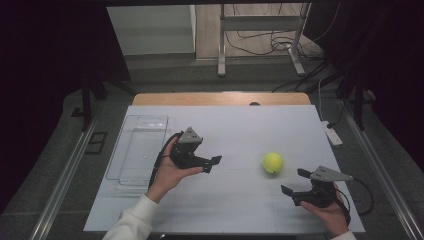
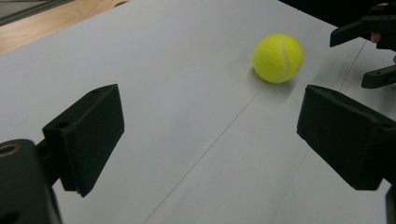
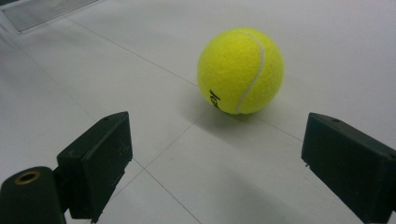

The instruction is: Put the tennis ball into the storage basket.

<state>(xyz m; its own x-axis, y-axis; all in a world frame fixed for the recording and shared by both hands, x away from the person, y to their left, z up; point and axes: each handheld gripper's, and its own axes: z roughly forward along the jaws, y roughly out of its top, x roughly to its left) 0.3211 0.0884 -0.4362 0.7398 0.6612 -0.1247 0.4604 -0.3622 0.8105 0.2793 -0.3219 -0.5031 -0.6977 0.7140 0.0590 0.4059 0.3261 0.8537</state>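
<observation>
a yellow tennis ball [image 1: 273, 162] is seen resting on the white table sheet [image 1: 240, 130], right of centre and free of both tools. the right gripper [image 1: 296, 182] is held near the ball, on its right and slightly closer to the person, with its jaws spread wide and nothing between them; in the right gripper view the ball [image 3: 240, 70] is framed just ahead of the gap, with dark lettering on its lower side that is too small to be read. the left gripper [image 1: 211, 164] is held well apart from the ball on its left, its jaws likewise spread and empty; in the left gripper view the ball [image 2: 278, 58] is shown farther off, up and to the right. a clear plastic tray [image 1: 136, 150] is placed at the sheet's left edge, apparently with nothing in it, though its floor is hard to make out.
</observation>
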